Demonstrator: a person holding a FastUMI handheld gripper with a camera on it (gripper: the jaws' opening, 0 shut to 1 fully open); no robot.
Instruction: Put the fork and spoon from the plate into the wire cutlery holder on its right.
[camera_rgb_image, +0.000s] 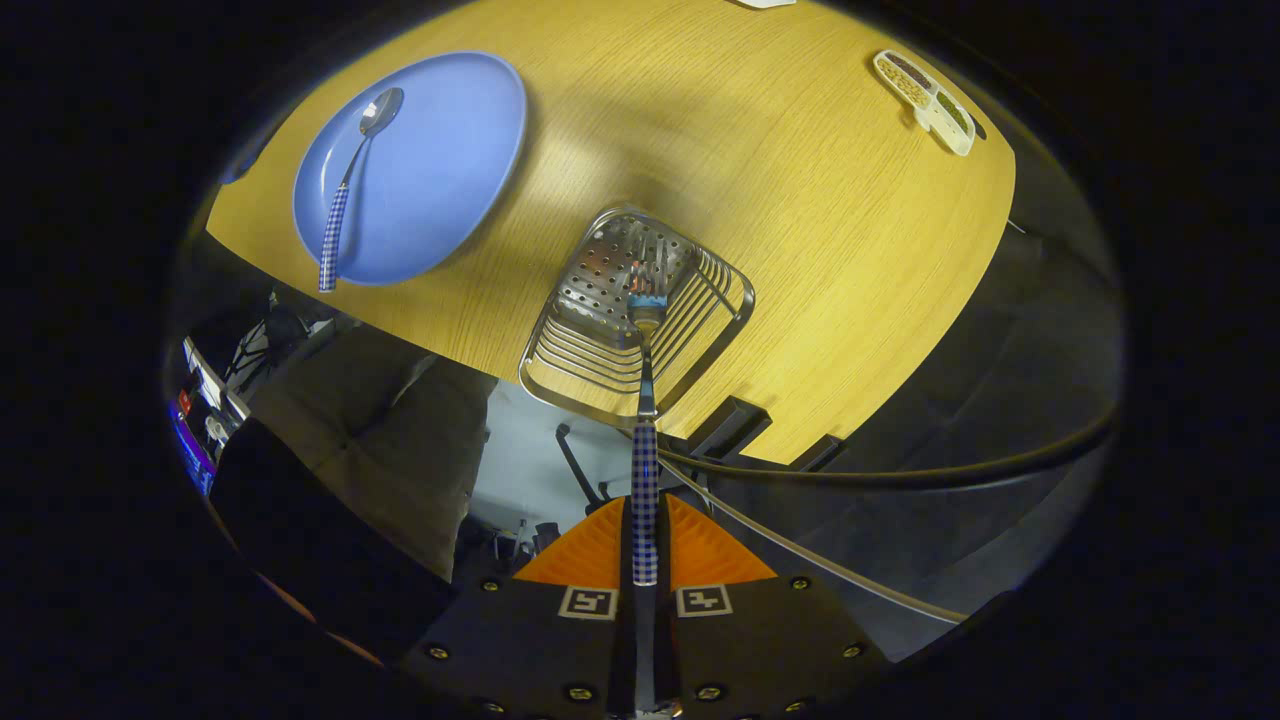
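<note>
Wooden table (800, 200), tool (645, 545) clamping fork (645, 480), tines inside holder (640, 310)

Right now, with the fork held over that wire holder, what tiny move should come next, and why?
Probably lower it a bit, then open. The fingers pinch the fork by its handle, tines already inside the holder. The spoon waits on the plate.
</note>
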